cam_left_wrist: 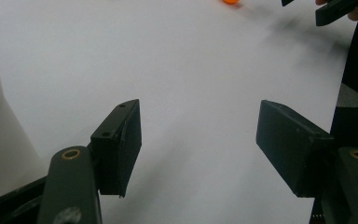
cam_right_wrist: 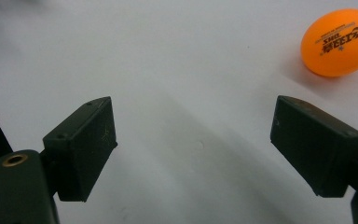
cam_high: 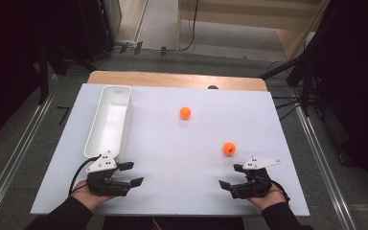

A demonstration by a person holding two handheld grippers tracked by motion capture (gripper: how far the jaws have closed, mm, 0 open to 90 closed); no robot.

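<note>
Both our pairs of jaws stand wide apart, gripping nothing. Our right gripper (cam_high: 231, 176) is nearer the near orange ball (cam_high: 229, 148), just far-right of its jaws; our left gripper (cam_high: 131, 173) sits beside the white bin (cam_high: 106, 125), on the desk (cam_high: 172, 163).

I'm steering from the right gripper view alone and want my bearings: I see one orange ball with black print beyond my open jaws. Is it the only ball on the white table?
Observer: No. A second small orange ball lies farther out, near the table's middle; yours is the near ball.
Operator: Is there anything to drop them in?
Observer: Yes, a long white plastic bin, empty, along the table's left side.
Operator: Where's the other gripper?
Observer: The left gripper is at the near edge, just in front of that bin, jaws open and empty.
</note>
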